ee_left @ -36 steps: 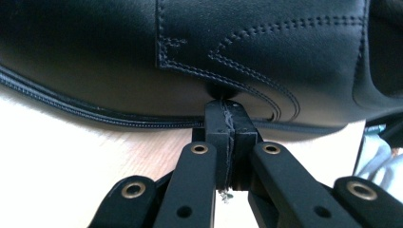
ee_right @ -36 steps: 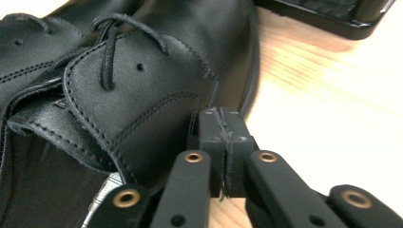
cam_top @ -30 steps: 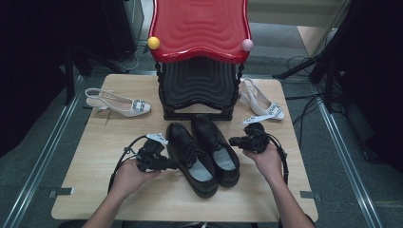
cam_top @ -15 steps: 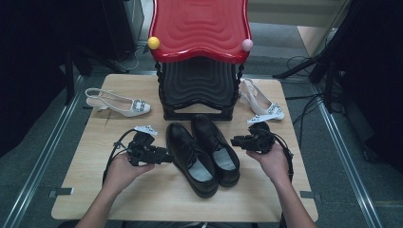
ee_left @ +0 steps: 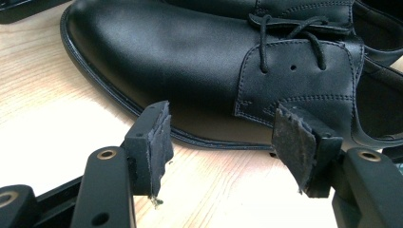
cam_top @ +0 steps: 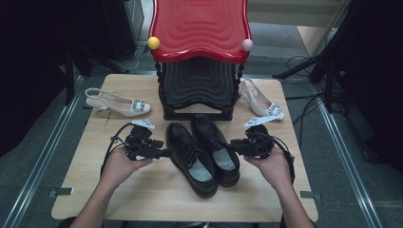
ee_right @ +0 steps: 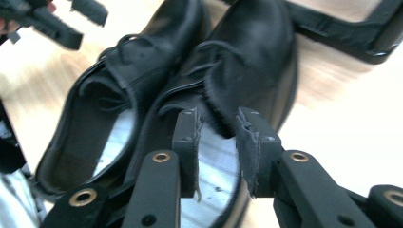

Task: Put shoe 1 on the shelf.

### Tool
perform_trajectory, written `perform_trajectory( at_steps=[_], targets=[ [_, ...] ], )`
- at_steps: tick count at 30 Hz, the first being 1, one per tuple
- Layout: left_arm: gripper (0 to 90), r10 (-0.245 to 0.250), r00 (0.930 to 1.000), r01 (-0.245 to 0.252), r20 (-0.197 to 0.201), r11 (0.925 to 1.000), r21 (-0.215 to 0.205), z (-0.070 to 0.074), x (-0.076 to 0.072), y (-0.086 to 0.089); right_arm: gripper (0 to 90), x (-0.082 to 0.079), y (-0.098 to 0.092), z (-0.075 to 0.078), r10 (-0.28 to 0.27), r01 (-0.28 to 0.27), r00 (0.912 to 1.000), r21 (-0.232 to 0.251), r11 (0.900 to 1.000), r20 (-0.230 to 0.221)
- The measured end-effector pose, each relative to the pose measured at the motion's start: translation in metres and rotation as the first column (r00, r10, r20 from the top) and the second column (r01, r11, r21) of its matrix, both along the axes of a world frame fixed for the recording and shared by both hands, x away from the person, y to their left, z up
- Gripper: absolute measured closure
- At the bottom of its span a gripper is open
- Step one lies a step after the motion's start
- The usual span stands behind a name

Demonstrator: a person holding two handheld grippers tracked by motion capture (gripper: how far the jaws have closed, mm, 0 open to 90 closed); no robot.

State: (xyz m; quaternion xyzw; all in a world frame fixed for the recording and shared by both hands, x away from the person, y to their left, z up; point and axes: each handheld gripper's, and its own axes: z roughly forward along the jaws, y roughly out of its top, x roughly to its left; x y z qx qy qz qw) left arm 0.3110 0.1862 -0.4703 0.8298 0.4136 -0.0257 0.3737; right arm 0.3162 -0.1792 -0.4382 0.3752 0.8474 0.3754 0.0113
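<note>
Black leather pair of shoes (cam_top: 204, 154) mid-table, side by side before the rack (cam_top: 198, 90). Left gripper (cam_top: 159, 153) beside the left shoe (ee_left: 199, 66), jaws just opened wide, empty. Right gripper (cam_top: 236, 147) by the right shoe (ee_right: 237, 66), jaws just parting, nothing pinched. Apparently released after placing; next likely pulling both clear.

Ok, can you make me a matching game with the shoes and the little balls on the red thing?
Things:
1. black shoes
2. left white shoe
3. yellow ball
4. pink ball

Places:
A. left front corner of the red top
B. middle of the table, between the two grippers
C. right front corner of the red top
D. left of the black stand

Pairs: 1-B, 2-D, 3-A, 4-C
</note>
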Motion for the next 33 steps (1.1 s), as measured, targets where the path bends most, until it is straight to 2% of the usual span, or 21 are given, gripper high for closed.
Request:
perform_trajectory(
  at_steps=[9, 11, 13, 16, 23, 26, 28, 33],
  targets=[
    [38.1, -0.006, 0.9999, 0.006, 0.011, 0.9999, -0.01, 0.009, 0.008, 0.0, 66.2, -0.015, 0.02, -0.003, 0.047, -0.048, 0.9984, -0.026, 0.999, -0.031],
    [38.0, -0.007, 0.9998, 0.007, 0.017, 1.0, -0.003, 0.012, 0.01, 0.0, 62.3, -0.019, 0.028, -0.004, 0.057, -0.058, 0.9976, -0.033, 0.998, -0.039],
    [38.0, -0.011, 0.9996, 0.01, 0.026, 0.9999, 0.005, 0.013, 0.012, 0.0, 62.2, -0.022, 0.034, -0.005, 0.065, -0.067, 0.9973, -0.059, 0.996, -0.035],
    [38.0, -0.007, 0.9993, 0.006, 0.037, 0.9999, 0.015, 0.016, 0.014, 0.001, 61.3, -0.025, 0.041, -0.007, 0.064, -0.067, 0.9968, -0.06, 0.996, -0.047],
    [38.2, -0.015, 0.9985, 0.014, 0.052, 0.9998, 0.011, 0.021, 0.019, 0.001, 59.9, -0.022, 0.055, -0.013, 0.068, -0.074, 0.995, -0.09, 0.993, -0.073],
    [38.3, -0.015, 0.9984, 0.015, 0.054, 0.9999, 0.008, 0.021, 0.022, 0.002, 59.5, -0.018, 0.063, -0.017, 0.065, -0.078, 0.993, -0.134, 0.988, -0.099],
    [38.3, -0.016, 0.9985, 0.015, 0.053, 0.9999, 0.004, 0.021, 0.023, 0.002, 59.5, -0.016, 0.068, -0.022, 0.063, -0.083, 0.9892, -0.152, 0.985, -0.132],
    [38.3, -0.006, 0.9985, 0.006, 0.055, 1.0, -0.005, 0.021, 0.024, 0.003, 59.7, -0.011, 0.079, -0.029, 0.042, -0.071, 0.9884, -0.205, 0.976, -0.146]
  ],
)
